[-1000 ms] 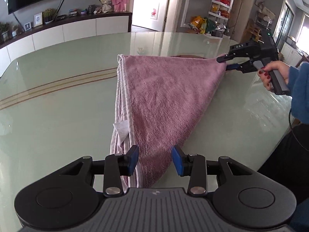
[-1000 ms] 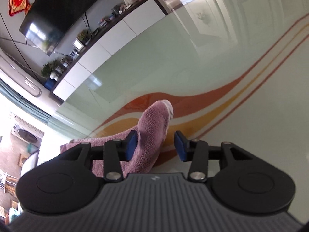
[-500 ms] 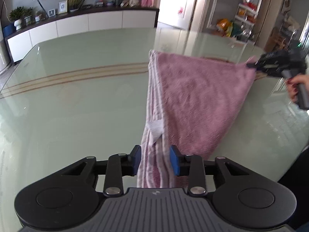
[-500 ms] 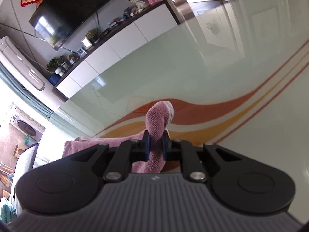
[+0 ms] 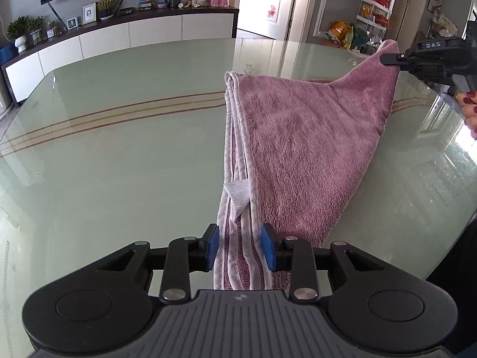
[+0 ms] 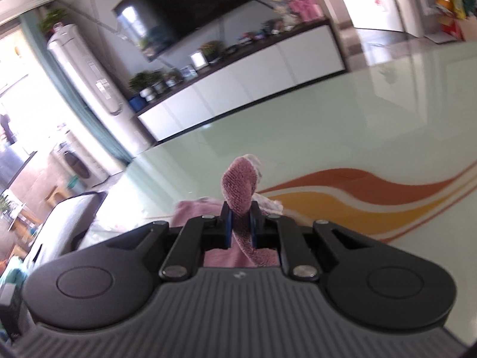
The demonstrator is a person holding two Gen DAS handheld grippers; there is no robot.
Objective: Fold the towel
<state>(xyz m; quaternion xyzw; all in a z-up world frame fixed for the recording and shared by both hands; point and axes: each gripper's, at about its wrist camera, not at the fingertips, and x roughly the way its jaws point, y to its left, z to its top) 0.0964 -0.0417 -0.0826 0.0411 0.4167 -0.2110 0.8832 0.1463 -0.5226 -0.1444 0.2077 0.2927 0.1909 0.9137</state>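
Towel (image 5: 304, 149), pink w/ pale striped hem, lies partly on the glass table (image 5: 119, 155) and partly lifted. Nearest in left wrist view: left gripper (image 5: 241, 250) w/ blue pads either side of the bunched hem end; pads sit right at the fabric edges, jaws only part closed, so can't tell if it's really clamping or just straddling. White care label (image 5: 238, 194) hangs on the hem just beyond the pads. Further out the towel spreads into a triangle, far left corner resting on the table, far right corner raised off the surface.

That raised corner is pinched in the right gripper (image 5: 390, 57), held by a hand (image 5: 469, 107) w/ red nails at the frame's right edge. Right wrist view: right gripper (image 6: 240, 226) jaws closed tight on a rolled tip of towel (image 6: 241, 185) that pokes up past the pads; pic is a bit blurred. Beyond it, orange and yellow wave stripes (image 6: 372, 191) on the table. Farthest: white sideboard (image 5: 134, 35) w/ plants and frames, dark TV (image 6: 184, 9) on the wall.
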